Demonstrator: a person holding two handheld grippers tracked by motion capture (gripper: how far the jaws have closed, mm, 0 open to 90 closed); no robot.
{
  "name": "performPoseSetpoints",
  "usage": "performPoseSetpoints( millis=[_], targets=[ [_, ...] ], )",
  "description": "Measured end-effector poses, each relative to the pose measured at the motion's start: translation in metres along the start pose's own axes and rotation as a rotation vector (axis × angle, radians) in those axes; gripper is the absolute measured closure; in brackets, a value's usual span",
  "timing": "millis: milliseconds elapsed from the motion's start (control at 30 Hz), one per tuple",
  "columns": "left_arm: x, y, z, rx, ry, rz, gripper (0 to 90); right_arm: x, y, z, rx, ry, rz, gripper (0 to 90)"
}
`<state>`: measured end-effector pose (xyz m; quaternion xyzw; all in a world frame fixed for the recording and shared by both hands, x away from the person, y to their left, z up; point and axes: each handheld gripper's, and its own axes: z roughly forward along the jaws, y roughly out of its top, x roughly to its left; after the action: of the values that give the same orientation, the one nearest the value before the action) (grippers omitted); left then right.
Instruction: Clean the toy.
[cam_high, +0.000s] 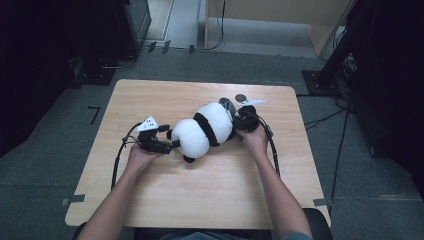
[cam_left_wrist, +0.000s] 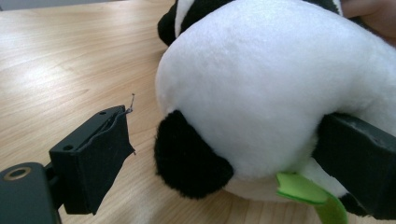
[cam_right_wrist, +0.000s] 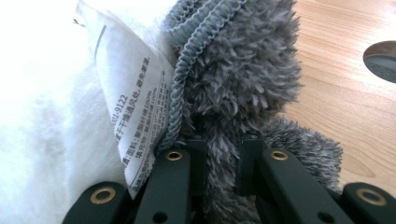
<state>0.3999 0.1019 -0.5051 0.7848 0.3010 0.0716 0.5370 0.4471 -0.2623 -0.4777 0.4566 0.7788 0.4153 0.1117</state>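
A black-and-white panda plush (cam_high: 207, 129) lies on its side in the middle of the wooden table (cam_high: 200, 190). My left gripper (cam_high: 169, 137) is open at the plush's left end. In the left gripper view, its jaws straddle the round white part (cam_left_wrist: 261, 84): the right jaw touches the fur and the left jaw stands apart. A green felt piece (cam_left_wrist: 303, 189) sticks out underneath. My right gripper (cam_right_wrist: 223, 149) is shut on a grey furry part (cam_right_wrist: 238, 79) at the plush's right end, next to a white care label (cam_right_wrist: 133, 98).
A small dark round object (cam_high: 240, 97) lies on the table just behind the right gripper (cam_high: 240, 121), and it also shows in the right gripper view as a dark round object (cam_right_wrist: 383, 60). Bare wood extends to the near and left sides. Dark equipment and cables stand on the floor around the table.
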Motion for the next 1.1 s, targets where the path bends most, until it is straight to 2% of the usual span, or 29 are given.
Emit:
performPoseSetpoints(
  millis=[167,233,267,400,433,467,567,667,733,833,933,1100],
  targets=[
    [0.001,-0.004,0.005,-0.023,-0.059,0.0,3.3,0.002,0.004,0.003,0.009,-0.011,-0.012,80.1],
    [0.0,-0.005,0.007,-0.015,-0.092,-0.027,2.6,0.003,0.004,0.004,0.009,-0.012,-0.011,80.2],
    [0.0,-0.005,0.008,-0.009,-0.104,-0.026,2.3,0.004,0.004,0.004,0.007,-0.011,-0.01,80.3],
    [-0.009,-0.004,0.013,0.021,-0.164,0.001,2.8,0.006,0.005,0.007,0.004,-0.006,-0.009,80.6],
    [-0.011,-0.003,0.013,0.025,-0.188,0.028,7.6,0.007,0.005,0.008,0.003,-0.004,-0.006,80.6],
    [-0.014,-0.002,0.013,0.028,-0.191,0.043,12.9,0.007,0.005,0.008,0.0,-0.004,-0.008,80.6],
    [-0.015,-0.002,0.01,0.029,-0.203,0.032,26.5,0.005,0.004,0.008,0.0,-0.002,0.003,80.5],
    [-0.017,0.001,0.007,0.04,-0.197,0.046,42.8,0.005,0.004,0.008,0.002,-0.005,0.009,80.4],
    [-0.019,0.001,0.007,0.044,-0.203,0.055,48.7,0.003,0.004,0.007,0.003,-0.014,0.008,79.8],
    [-0.023,0.003,0.006,0.048,-0.211,0.064,52.4,-0.002,0.004,0.004,0.003,-0.017,0.018,78.2],
    [-0.026,0.007,0.003,0.029,-0.218,0.058,55.8,-0.008,0.004,-0.003,0.013,-0.037,0.028,77.2],
    [-0.03,0.013,-0.005,-0.013,-0.178,0.03,58.2,-0.018,0.003,-0.027,-0.001,-0.078,0.039,77.2]
  ],
)
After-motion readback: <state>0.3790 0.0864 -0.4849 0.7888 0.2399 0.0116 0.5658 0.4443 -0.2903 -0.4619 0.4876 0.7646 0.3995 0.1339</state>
